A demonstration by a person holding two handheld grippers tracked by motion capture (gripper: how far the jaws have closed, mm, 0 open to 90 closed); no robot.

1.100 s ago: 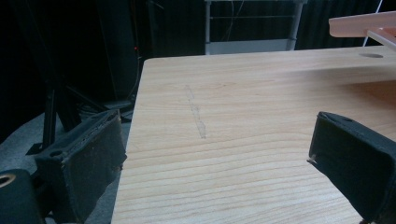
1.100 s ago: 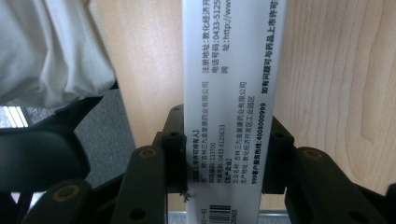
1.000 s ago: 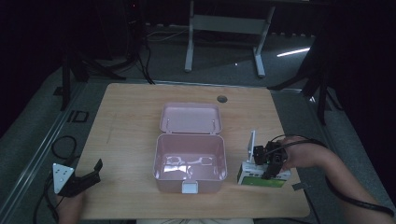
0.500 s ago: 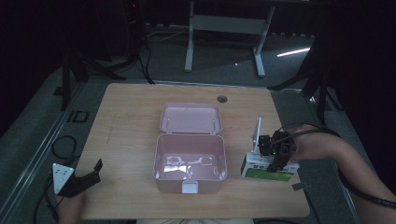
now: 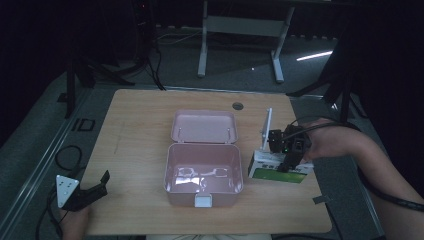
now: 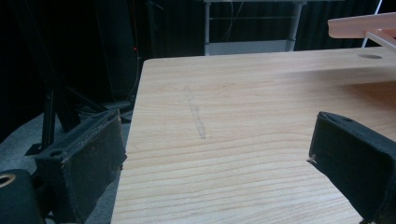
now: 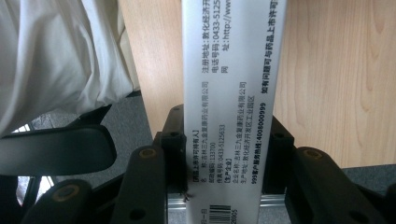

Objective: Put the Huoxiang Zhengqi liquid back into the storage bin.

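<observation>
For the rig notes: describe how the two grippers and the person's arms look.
The left gripper is black, with two blocky padded jaws and a grey three-cornered plate on top. The right gripper is also black, boxy, with brass-coloured screws and a dark cable trailing along the forearm, which is bare, without a sleeve.

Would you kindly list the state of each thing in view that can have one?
Pink box: open, lid tipped back, empty apart from glare.
Carton: gripped by the right gripper, off the table beside the pink box.
Right gripper: jaws shut on the carton.
Left gripper: jaws open, nothing between them, at the table's near left edge.
</observation>
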